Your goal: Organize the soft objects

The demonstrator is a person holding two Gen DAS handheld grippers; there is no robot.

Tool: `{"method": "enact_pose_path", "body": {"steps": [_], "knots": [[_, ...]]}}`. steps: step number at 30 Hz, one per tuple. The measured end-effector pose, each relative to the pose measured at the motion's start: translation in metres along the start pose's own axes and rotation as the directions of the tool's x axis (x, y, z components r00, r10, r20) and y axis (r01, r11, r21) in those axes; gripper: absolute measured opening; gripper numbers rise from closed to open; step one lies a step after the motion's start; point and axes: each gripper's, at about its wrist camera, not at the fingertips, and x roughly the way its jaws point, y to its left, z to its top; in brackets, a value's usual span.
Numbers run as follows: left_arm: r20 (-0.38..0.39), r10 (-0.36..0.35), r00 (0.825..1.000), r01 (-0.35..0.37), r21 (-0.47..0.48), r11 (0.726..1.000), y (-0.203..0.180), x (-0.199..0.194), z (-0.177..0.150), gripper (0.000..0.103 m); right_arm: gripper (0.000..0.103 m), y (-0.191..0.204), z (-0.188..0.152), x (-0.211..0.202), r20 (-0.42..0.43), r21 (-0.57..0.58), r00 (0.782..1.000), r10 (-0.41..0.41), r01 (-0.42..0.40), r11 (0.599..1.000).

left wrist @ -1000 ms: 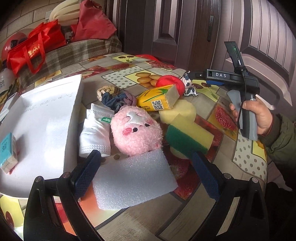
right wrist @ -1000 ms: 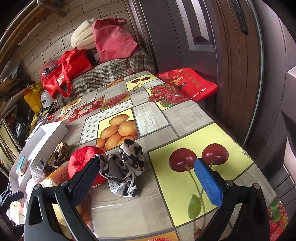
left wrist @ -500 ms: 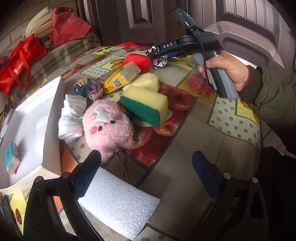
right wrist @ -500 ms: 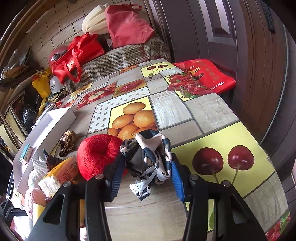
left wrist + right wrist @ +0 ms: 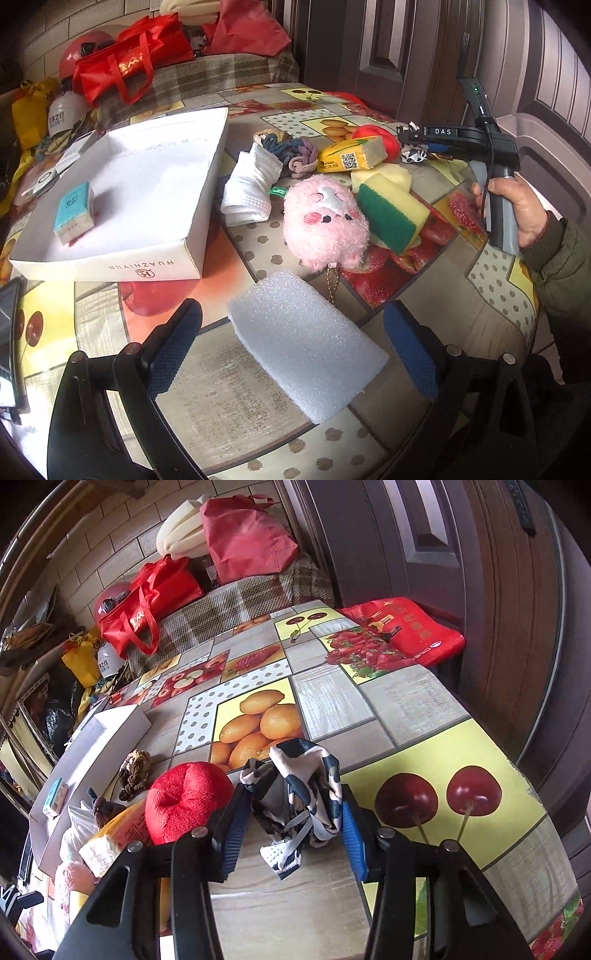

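Black-white cloth (image 5: 295,797), one, in right gripper (image 5: 291,834).

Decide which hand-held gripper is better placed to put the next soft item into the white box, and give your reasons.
Right. The right hand-held gripper is shut on the cloth, so only carrying it to the box remains. The left hand-held gripper is open around the foam, gripping nothing.

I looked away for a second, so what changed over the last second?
The right gripper moved in and closed on the black-and-white cloth, which was lying free between open fingers. The left gripper swung about and is open over the white foam sheet. The pink plush toy, the sponge and the white box stayed put.
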Motion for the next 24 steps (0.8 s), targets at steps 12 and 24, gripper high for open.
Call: {"method": "enact_pose_path", "body": {"steps": [12, 24], "knots": [[-0.121, 0.073, 0.990, -0.062, 0.091, 0.994, 0.014, 0.014, -0.014, 0.099, 0.047, -0.003, 0.000, -0.002, 0.004, 0.032, 1.000, 0.015, -0.015, 0.999], [-0.116, -0.005, 0.993, 0.024, 0.157, 0.987, 0.010, 0.004, -0.019, 0.033, 0.047, -0.003, 0.001, -0.006, 0.026, 0.030, 1.000, 0.013, -0.014, 0.999]]}}
